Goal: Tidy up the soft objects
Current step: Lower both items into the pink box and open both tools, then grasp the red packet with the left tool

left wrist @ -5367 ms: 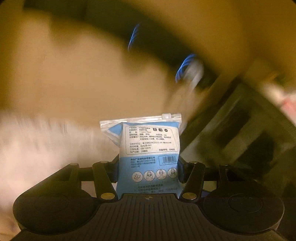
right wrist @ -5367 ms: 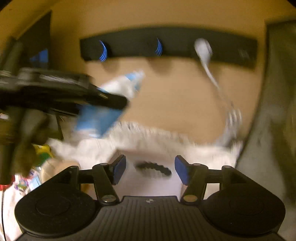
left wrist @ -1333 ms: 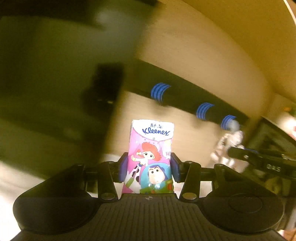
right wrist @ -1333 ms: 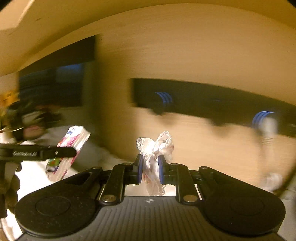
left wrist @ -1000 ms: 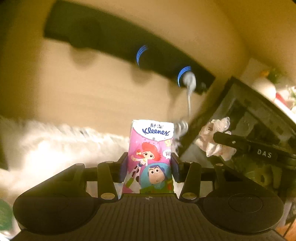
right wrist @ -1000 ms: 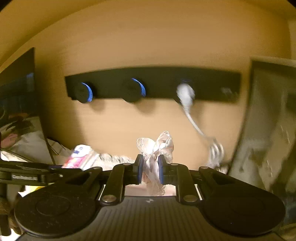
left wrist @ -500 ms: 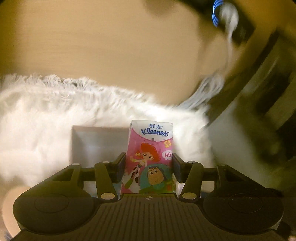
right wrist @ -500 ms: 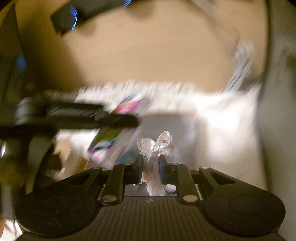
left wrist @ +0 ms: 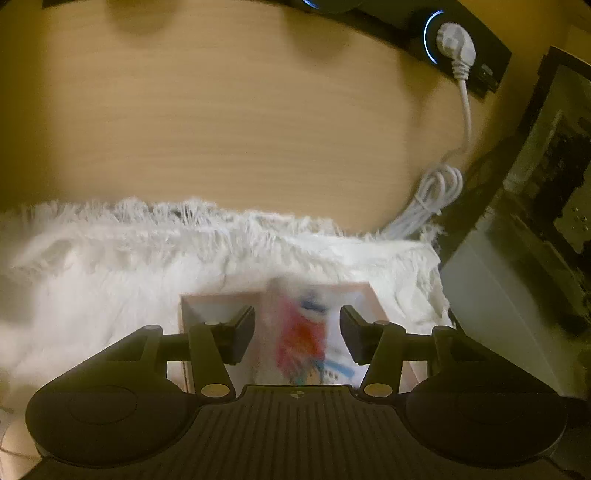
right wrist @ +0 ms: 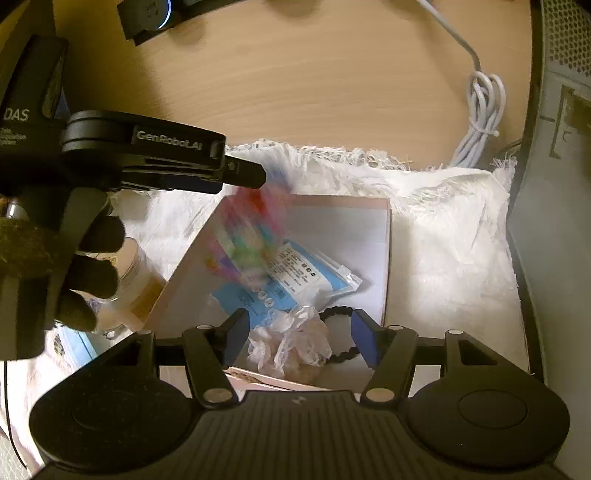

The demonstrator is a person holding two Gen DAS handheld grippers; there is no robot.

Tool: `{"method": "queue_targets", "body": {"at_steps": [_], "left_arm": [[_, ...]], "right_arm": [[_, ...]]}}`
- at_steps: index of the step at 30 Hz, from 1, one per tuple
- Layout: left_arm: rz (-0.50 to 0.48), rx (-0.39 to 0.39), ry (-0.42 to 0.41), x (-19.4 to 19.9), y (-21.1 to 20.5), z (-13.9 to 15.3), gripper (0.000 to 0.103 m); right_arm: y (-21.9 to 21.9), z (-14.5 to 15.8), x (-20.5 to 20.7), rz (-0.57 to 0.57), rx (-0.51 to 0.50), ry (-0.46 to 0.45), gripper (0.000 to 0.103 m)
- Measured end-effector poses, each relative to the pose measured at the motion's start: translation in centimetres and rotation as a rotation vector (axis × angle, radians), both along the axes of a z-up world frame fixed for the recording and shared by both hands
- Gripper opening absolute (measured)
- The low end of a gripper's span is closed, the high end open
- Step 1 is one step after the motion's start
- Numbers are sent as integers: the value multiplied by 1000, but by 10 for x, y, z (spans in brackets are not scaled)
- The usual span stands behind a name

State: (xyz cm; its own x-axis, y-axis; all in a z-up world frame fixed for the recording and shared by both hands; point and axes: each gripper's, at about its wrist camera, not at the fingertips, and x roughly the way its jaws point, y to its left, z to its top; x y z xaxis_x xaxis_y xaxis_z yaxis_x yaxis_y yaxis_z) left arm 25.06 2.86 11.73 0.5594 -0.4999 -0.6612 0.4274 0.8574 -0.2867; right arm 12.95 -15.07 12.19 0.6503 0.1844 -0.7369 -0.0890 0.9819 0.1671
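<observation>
A pink-rimmed white box (right wrist: 384,258) sits on a fluffy white rug (right wrist: 450,229). My left gripper (left wrist: 297,334) is open above it, and a pink Kleenex tissue pack (left wrist: 303,341) is a falling blur between its fingers; it also shows blurred in the right wrist view (right wrist: 247,236). My right gripper (right wrist: 297,338) is open low over the box. Below it lie a white lace scrunchie (right wrist: 291,341), a black hair tie (right wrist: 341,334) and a blue-and-white mask pack (right wrist: 295,275). The left gripper shows from the side in the right wrist view (right wrist: 247,173).
A wooden wall (left wrist: 236,122) with a black socket strip (left wrist: 465,33) and a coiled white cable (left wrist: 432,199) stands behind the rug. A dark-framed panel (left wrist: 528,206) stands at the right. A clear jar (right wrist: 133,273) sits left of the box.
Both grippers came down over the box and opened. The Kleenex pack left my left gripper and drops. The lace scrunchie left my right gripper and lies in the box.
</observation>
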Motion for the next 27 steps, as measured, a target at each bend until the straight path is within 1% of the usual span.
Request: {"method": "queue_targets", "body": {"at_steps": [1, 5, 8, 11, 14, 15, 17, 21, 24, 27], "left_arm": [[-1, -4, 13, 0, 2, -1, 55], [57, -54, -43, -11, 14, 7, 55], [62, -77, -55, -21, 33, 15, 55], [50, -84, -95, -44, 64, 20, 55], [66, -66, -131, -70, 111, 17, 55], [87, -47, -139, -79, 130, 14, 55], [143, -22, -124, -94, 169, 5, 55], [318, -57, -15, -123, 252, -20, 55], [436, -51, 13, -144, 294, -37, 55], [521, -54, 33, -160, 323, -50, 55]], "right_arm": [[2, 0, 1, -3, -3, 1, 62], [6, 1, -4, -16, -8, -1, 62], [7, 1, -9, -23, -16, 0, 62], [11, 3, -19, -19, -26, -17, 62], [21, 8, -38, 8, -64, -56, 65], [26, 8, -43, 24, -82, -69, 66], [40, 11, -52, 68, -111, -94, 68], [76, 11, -59, 169, -137, -117, 69], [110, 4, -58, 253, -134, -109, 70], [141, -10, -54, 319, -122, -76, 70]]}}
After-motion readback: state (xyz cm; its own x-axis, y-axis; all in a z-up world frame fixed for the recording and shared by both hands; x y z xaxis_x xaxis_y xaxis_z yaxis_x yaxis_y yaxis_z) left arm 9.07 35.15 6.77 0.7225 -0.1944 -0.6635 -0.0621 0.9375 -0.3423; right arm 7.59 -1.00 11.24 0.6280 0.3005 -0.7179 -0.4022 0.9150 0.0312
